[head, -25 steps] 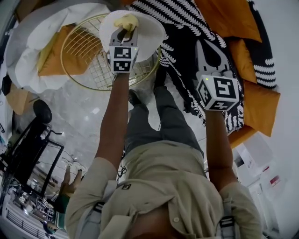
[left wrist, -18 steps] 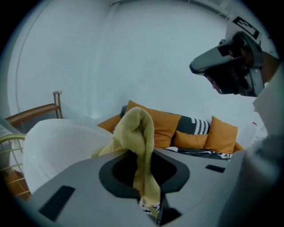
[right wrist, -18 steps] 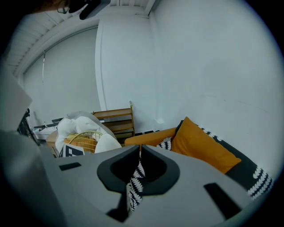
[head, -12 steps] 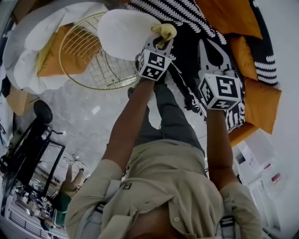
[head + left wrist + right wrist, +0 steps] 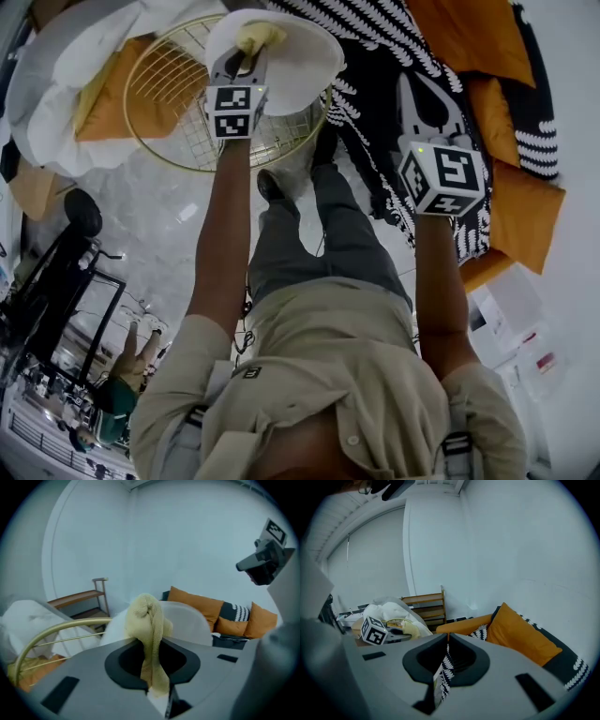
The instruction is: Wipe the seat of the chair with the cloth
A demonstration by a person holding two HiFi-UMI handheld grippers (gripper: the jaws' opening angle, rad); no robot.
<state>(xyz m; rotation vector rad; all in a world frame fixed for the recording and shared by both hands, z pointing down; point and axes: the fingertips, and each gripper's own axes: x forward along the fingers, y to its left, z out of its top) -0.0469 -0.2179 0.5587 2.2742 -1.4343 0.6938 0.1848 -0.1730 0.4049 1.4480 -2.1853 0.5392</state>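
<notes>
Both arms reach forward; the left hand-held gripper (image 5: 246, 60) pinches the cloth (image 5: 255, 36), the right hand-held gripper (image 5: 419, 103) looks closed.

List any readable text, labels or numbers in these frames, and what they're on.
No readable words or numbers.
Left cube, right cube: square marker patterns only, no letters.
Shirt tag: too small to read.
Red sticker, head view lower right: blurred.
</notes>
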